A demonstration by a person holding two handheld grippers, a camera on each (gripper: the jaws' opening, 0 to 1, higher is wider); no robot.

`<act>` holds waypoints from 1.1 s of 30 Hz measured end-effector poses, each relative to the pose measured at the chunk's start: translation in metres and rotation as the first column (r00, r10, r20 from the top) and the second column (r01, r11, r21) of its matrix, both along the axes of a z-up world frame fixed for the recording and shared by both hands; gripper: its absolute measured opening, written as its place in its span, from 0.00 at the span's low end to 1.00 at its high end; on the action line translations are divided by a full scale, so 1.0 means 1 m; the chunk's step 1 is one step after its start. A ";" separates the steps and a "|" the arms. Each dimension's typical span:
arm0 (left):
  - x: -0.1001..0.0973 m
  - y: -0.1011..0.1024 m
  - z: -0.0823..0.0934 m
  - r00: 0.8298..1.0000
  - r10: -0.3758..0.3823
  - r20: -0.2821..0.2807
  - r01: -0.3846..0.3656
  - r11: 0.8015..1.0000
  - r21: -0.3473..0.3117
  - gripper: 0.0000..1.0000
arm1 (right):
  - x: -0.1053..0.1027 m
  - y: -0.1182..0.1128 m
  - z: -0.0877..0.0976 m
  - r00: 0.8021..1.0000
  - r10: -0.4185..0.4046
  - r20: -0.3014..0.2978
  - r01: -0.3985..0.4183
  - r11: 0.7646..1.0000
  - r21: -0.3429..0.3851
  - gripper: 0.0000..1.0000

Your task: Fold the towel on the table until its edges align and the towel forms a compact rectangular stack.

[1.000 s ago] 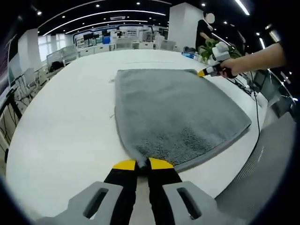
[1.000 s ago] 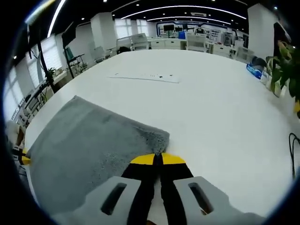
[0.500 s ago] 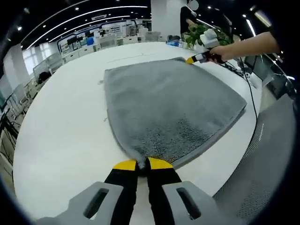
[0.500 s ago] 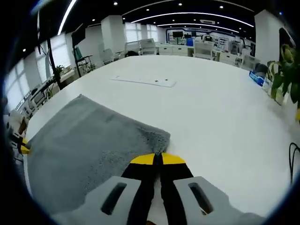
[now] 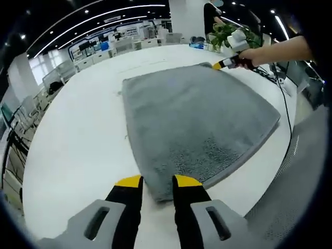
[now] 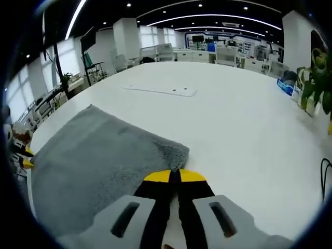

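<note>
A grey towel [image 5: 197,119] lies flat on the white table [image 5: 78,135]. My left gripper [image 5: 158,182] is open, its yellow-tipped jaws standing on either side of the towel's near corner, which lies loose between them. My right gripper [image 6: 174,175] is shut on the towel [image 6: 98,161] at another corner. In the left gripper view the right gripper [image 5: 228,63] is at the towel's far corner, held by a hand [image 5: 254,54]. The left gripper's yellow tip [image 6: 24,164] peeks in at the left edge of the right gripper view.
A potted plant [image 5: 228,33] and a standing person [image 5: 211,15] are beyond the far end of the table. A black cable [image 5: 284,98] runs along the right edge. A thin white strip [image 6: 161,91] lies on the bare table [image 6: 233,119] past the towel.
My left gripper has opened and let go of the towel's near corner, which now lies on the table. The right gripper stays shut on its corner.
</note>
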State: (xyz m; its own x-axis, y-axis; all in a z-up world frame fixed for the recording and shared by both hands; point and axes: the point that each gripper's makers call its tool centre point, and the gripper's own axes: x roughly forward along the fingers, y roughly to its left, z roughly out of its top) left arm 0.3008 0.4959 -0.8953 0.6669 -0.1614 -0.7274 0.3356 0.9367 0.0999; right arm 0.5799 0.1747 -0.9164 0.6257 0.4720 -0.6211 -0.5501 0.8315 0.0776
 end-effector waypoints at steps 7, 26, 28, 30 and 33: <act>0.018 -0.052 0.007 0.990 -0.140 0.035 0.140 0.990 -0.008 0.36 | -0.002 -0.004 0.001 1.000 0.005 0.006 -0.005 1.000 -0.030 0.12; 0.033 -0.210 0.013 0.883 -0.463 0.078 0.467 0.882 -0.061 0.40 | -0.006 -0.005 0.001 0.999 0.032 0.015 -0.032 0.999 -0.004 0.15; 0.029 -0.223 0.012 0.862 -0.500 0.077 0.505 0.861 -0.065 0.40 | -0.004 -0.006 0.000 0.999 0.032 0.018 -0.032 0.999 0.002 0.15; 0.022 -0.242 0.010 0.833 -0.547 0.079 0.552 0.830 -0.075 0.39 | -0.003 -0.006 0.000 0.999 0.036 0.024 -0.036 0.999 0.010 0.15; 0.013 -0.262 0.007 0.798 -0.598 0.075 0.602 0.793 -0.093 0.36 | -0.003 -0.006 0.000 0.999 0.040 0.033 -0.040 0.999 0.013 0.15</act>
